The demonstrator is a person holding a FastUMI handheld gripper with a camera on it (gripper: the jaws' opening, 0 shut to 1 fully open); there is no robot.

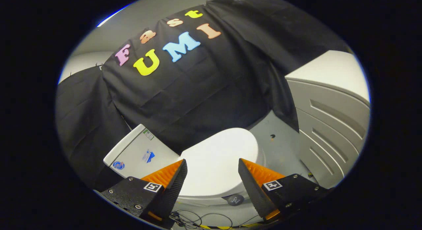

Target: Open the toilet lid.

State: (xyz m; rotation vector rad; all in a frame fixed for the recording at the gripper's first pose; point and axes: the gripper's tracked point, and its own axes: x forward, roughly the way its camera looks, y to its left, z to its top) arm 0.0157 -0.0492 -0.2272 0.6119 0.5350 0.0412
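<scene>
Your tongs are spread wide, gripping nothing. The toilet lid lies flat just ahead between them, so the whole lift remains.

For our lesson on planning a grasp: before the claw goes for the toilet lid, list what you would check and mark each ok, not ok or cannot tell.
1. Claw open wide enough for the lid's edge: ok, fingers spread apart, nothing between them.
2. Toilet lid down and ready to lift: ok, it lies flat and shut.
3. Lid top free of clutter: ok.
4. Fingers touching the lid: not ok, they hover above it.
5. Space behind for the lid to swing up against the tank: cannot tell.
6. Loose wires on the floor below the claw, clear of its path: cannot tell.
</scene>
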